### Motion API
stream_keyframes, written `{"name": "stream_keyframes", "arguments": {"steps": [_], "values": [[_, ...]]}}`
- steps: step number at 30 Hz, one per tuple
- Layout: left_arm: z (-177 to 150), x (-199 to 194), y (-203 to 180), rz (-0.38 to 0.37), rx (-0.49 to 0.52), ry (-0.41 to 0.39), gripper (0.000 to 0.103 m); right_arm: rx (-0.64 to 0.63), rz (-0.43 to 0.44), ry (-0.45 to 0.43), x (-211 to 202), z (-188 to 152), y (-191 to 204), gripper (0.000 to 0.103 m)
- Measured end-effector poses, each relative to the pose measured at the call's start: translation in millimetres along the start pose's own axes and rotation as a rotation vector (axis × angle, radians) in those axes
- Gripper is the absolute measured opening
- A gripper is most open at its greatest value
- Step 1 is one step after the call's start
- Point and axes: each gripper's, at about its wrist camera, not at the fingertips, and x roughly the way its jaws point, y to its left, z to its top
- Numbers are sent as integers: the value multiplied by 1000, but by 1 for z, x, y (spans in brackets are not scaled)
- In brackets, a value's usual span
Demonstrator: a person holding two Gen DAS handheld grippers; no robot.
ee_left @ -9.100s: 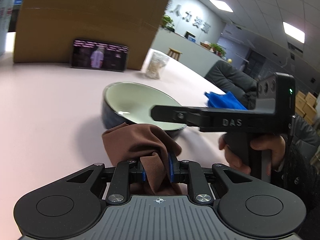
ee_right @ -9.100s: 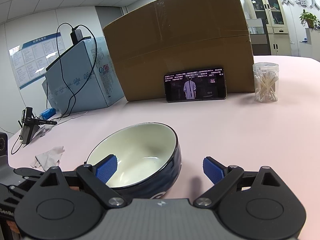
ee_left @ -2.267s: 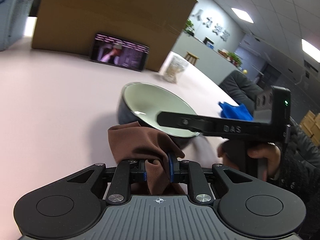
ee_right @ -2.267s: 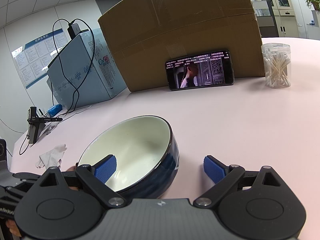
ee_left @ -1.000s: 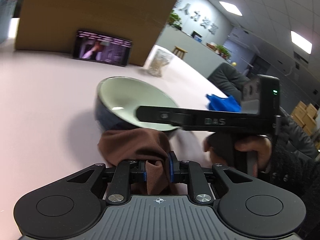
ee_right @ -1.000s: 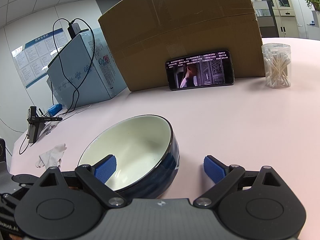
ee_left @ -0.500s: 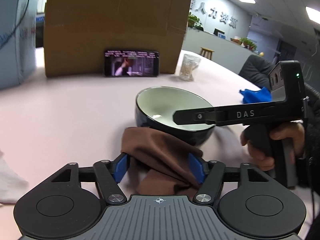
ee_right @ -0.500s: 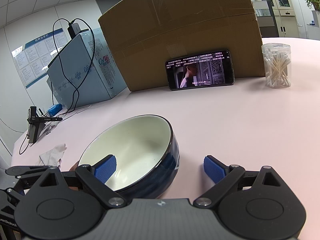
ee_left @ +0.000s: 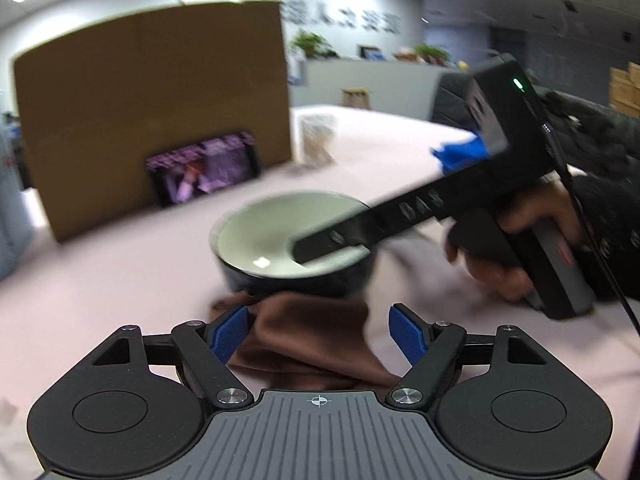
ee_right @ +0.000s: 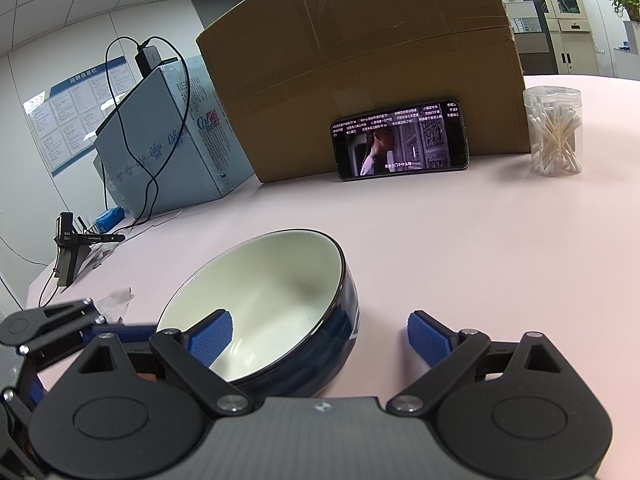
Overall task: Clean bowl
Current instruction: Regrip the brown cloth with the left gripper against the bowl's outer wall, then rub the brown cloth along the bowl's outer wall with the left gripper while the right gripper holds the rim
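Bowl [ee_right: 280, 300]: being straddled at its near wall by the spread right gripper [ee_right: 318, 336].
Cloth [ee_left: 304, 336]: lying between the spread left gripper [ee_left: 320, 332], unpinched, on the tabletop [ee_right: 480, 240].

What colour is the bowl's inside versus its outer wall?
The bowl is off-white inside and dark navy outside, clearest in the right wrist view.

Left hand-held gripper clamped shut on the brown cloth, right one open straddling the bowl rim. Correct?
Not quite. The left wrist view shows the left hand-held gripper open, the brown cloth lying loose between its fingers. The right hand-held gripper is open, straddling the dark blue, white-lined bowl.
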Motion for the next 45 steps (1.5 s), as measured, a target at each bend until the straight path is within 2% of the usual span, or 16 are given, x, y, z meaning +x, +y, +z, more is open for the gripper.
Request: {"name": "stream_keyframes", "arguments": {"steps": [4,7,12,15,17,22,30,32,39,45], "values": [[-8,5,9,-26,-65,35,56,1,0,0,0,0,0,96],[-13,1,15,-24,-104,24,43,1,1,0,0,0,0,96],[-14,-5,14,26,-110,19,18,1,1,0,0,0,0,96],[-9,-3,16,39,-119,12,14,0,0,1,0,0,-1,96],[-6,-3,16,25,-127,7,14,-1,0,0,0,0,-1,96],[-2,-4,6,-73,-122,1,14,-1,0,0,0,1,-1,96],[-2,-6,20,6,-165,-7,14,-2,0,0,0,1,-1,96],[-2,-7,20,5,-171,-16,14,-3,-1,1,0,1,-1,96],[2,-4,6,-64,-152,-28,14,-6,-2,1,-1,1,0,96],[-2,-8,15,-29,-178,-24,14,-6,-1,1,-1,1,0,97]]}}
